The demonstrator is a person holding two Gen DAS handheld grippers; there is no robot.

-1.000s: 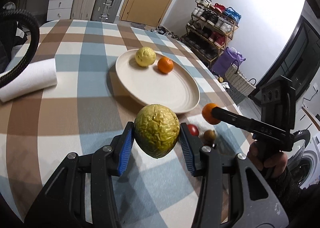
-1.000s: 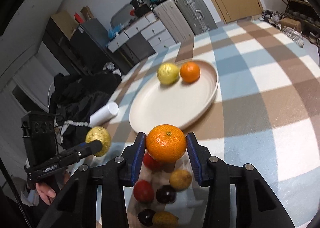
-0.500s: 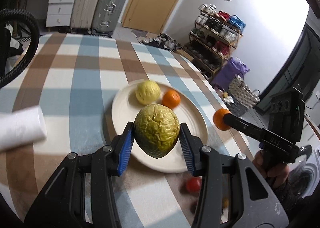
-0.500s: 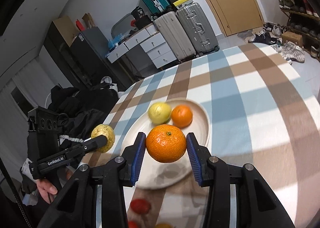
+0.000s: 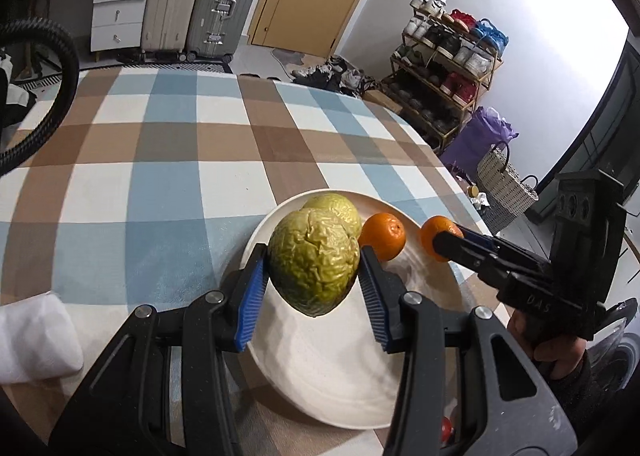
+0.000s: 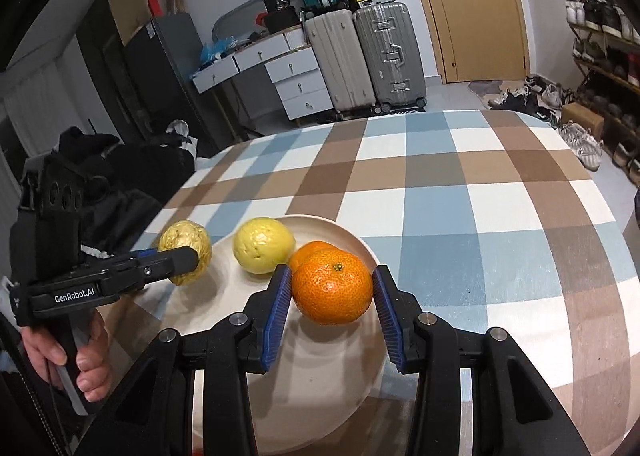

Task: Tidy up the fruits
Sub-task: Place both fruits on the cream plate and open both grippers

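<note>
The left claw (image 5: 314, 276) is clamped on a wrinkled, golden-green oval fruit (image 5: 314, 262), its blue ribbed pads pressing both sides of it. Below and ahead of this claw lies a round cream ceramic plate (image 5: 320, 368) on the blue, brown and white checked tabletop (image 5: 160, 160). Just beyond the held fruit, partly hidden behind it, a pale yellow-green bumpy fruit (image 5: 340, 208) sits on the plate, and to the right of that a small orange mandarin (image 5: 383, 236) rests beside it. Off to the left of the claw, a white roll of paper towel (image 5: 32, 340) lies on the tabletop.

The right claw (image 6: 332, 296) is closed on a round orange mandarin with a green stem mark (image 6: 332, 286), held above the plate. Directly behind it the resting mandarin peeks out, with the pale fruit to the claw's left front. Further left, the left claw carries its golden fruit over the plate's left rim, a person's hand (image 6: 80, 356) gripping its handle.
</note>
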